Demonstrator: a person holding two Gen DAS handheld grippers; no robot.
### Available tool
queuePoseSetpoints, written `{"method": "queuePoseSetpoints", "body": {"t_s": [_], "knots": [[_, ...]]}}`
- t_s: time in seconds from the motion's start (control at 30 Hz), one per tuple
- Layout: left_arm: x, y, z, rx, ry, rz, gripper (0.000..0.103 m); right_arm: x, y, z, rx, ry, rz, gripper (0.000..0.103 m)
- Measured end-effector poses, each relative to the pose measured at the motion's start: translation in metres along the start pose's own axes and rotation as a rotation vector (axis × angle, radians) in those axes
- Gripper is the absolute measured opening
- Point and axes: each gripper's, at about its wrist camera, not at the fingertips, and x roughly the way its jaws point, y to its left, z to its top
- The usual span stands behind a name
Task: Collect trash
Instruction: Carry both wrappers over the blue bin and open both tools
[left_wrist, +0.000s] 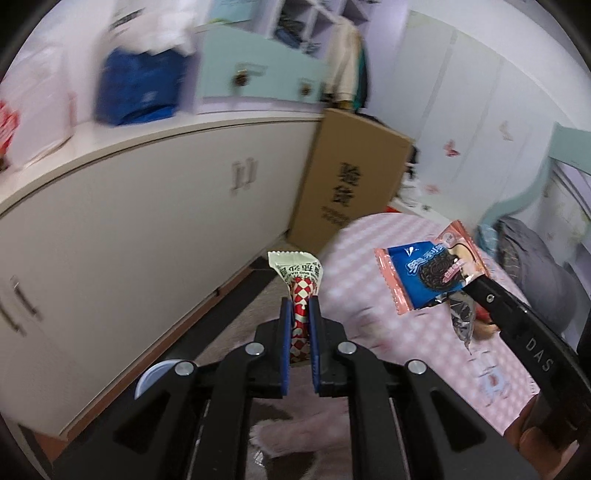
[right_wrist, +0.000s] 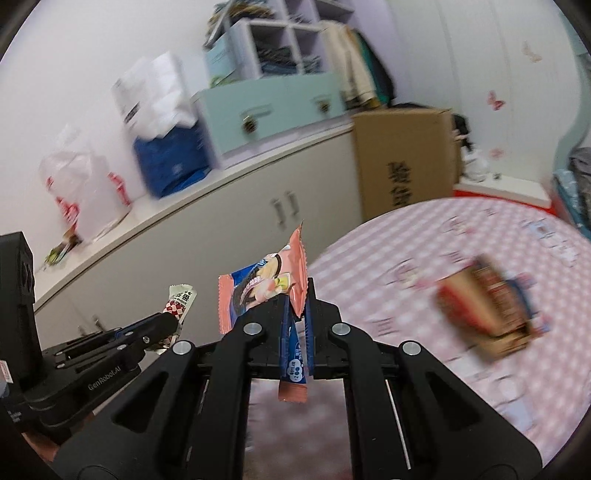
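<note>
Left wrist view shows the left gripper (left_wrist: 300, 314) pinching a crinkled red-and-white checkered sachet with a cream printed top (left_wrist: 300, 284), held upright above the floor beside the white cabinet (left_wrist: 147, 221). The right gripper (right_wrist: 297, 314) is clamped on a thin edge of a blue-and-pink foil cookie wrapper (right_wrist: 266, 291), lifted over the pink checked bedspread (right_wrist: 480, 258). Slick, floppy foil could slide out if either tool swings quickly. A blurred brown-and-blue packet (right_wrist: 491, 310) lies on the bedspread and could be overlooked. No bin is visible.
</note>
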Motion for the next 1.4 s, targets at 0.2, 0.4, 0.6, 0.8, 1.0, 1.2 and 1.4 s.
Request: {"method": "queuePoseSetpoints", "body": {"t_s": [0.2,0.4,0.6,0.8,1.0,1.2,1.4], "knots": [[0.006,0.075,-0.022,-0.09,0.041,0.102,0.009,0.045,0.062,-0.027,-0.054,0.087,0.076,0.008],[0.031,0.142,-0.043,-0.172,0.111,0.183,0.009,0.093,0.114,-0.058,-0.099,0.184,0.129,0.008],[0.063,0.193,-0.063,-0.236,0.188,0.238,0.009,0.138,0.144,-0.092,-0.129,0.278,0.154,0.008],[0.101,0.228,-0.086,-0.276,0.275,0.274,0.009,0.179,0.152,-0.123,-0.131,0.356,0.151,0.008],[0.134,0.247,-0.103,-0.298,0.346,0.293,0.009,0.21,0.149,-0.149,-0.123,0.403,0.12,0.008],[0.157,0.258,-0.117,-0.314,0.393,0.304,0.011,0.231,0.145,-0.165,-0.104,0.431,0.105,0.008],[0.165,0.259,-0.122,-0.32,0.413,0.314,0.047,0.243,0.141,-0.172,-0.088,0.449,0.103,0.008]]}}
